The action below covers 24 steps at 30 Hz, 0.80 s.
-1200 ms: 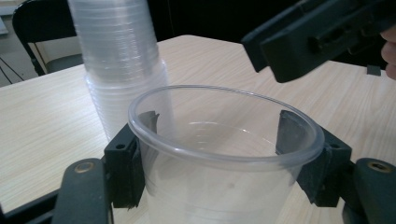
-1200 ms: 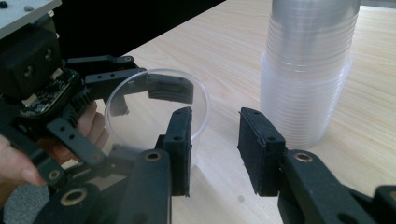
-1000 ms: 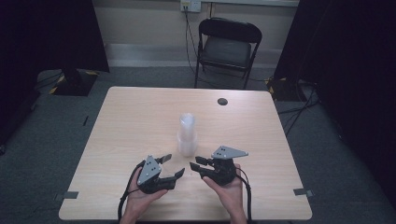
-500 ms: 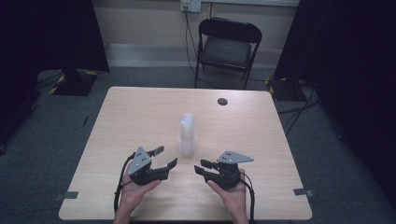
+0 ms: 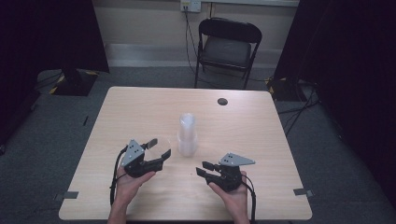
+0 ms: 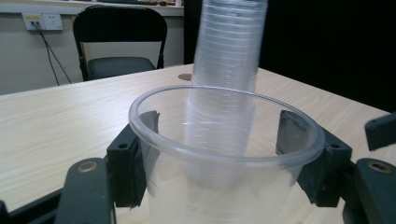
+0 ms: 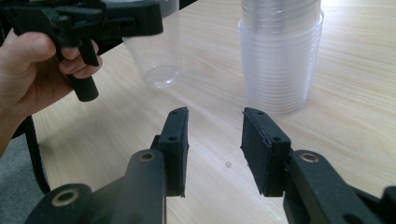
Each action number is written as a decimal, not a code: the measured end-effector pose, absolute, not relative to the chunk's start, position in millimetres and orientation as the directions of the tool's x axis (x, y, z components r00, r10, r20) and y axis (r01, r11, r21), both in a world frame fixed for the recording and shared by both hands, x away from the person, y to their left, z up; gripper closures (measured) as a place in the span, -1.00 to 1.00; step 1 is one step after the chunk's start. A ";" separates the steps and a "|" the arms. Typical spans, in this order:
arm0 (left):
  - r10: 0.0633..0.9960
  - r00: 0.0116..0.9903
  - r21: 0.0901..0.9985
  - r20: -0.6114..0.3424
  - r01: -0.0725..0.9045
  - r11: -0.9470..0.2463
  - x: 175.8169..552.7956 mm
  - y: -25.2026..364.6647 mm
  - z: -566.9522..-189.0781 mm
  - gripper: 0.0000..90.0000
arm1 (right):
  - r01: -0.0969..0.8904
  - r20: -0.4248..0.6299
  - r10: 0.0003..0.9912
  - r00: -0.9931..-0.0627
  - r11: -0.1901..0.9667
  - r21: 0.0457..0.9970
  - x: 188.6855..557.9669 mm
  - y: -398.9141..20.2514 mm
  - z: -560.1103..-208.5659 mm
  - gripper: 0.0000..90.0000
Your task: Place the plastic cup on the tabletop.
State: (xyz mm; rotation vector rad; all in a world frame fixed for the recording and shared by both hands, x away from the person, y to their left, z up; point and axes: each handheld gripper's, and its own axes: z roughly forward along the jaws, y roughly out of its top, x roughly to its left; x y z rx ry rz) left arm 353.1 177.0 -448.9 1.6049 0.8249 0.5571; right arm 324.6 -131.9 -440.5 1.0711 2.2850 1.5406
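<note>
A single clear plastic cup (image 6: 224, 154), thin-walled, light and easily crushed, is held just below its rim by the left hand-held gripper (image 5: 156, 150) beside the stack of cups (image 5: 187, 135) on the worktop (image 5: 116, 121), while the right hand-held gripper (image 7: 215, 140) stands half-open, holding nothing.

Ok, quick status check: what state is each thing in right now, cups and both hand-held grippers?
Single clear cup: upright, clamped between the left jaws, lifted off the table, apart from the stack.
Cup stack: upright on the table, nested, untouched.
Left hand-held gripper: shut on the single clear cup.
Right hand-held gripper: open, nothing between its jaws, short of the stack.
Folding chair: unfolded, vacant, beyond the table.
</note>
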 end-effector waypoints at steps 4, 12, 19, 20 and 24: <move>0.777 0.623 0.975 -0.086 0.212 -0.062 359.3 178.5 -447.4 -0.32 | 0.464 0.236 0.651 -0.721 0.200 0.863 324.1 -132.9 -443.3 0.36; 0.790 0.607 0.974 -0.090 0.217 -0.056 373.9 182.6 -441.5 -0.32 | 0.467 0.241 0.654 -0.717 0.194 0.863 324.7 -133.8 -445.2 0.36; 0.797 0.597 0.975 -0.092 0.217 -0.050 386.8 184.4 -434.8 -0.32 | 0.470 0.242 0.659 -0.712 0.191 0.862 325.9 -135.3 -444.8 0.35; 0.797 0.597 0.976 -0.094 0.214 -0.045 388.3 184.4 -434.6 -0.32 | 0.473 0.246 0.661 -0.709 0.187 0.861 326.0 -135.5 -445.1 0.34; 0.801 0.591 0.970 -0.093 0.236 -0.061 394.6 183.0 -434.5 -0.32 | 0.471 0.244 0.662 -0.709 0.187 0.862 325.5 -136.8 -445.5 0.34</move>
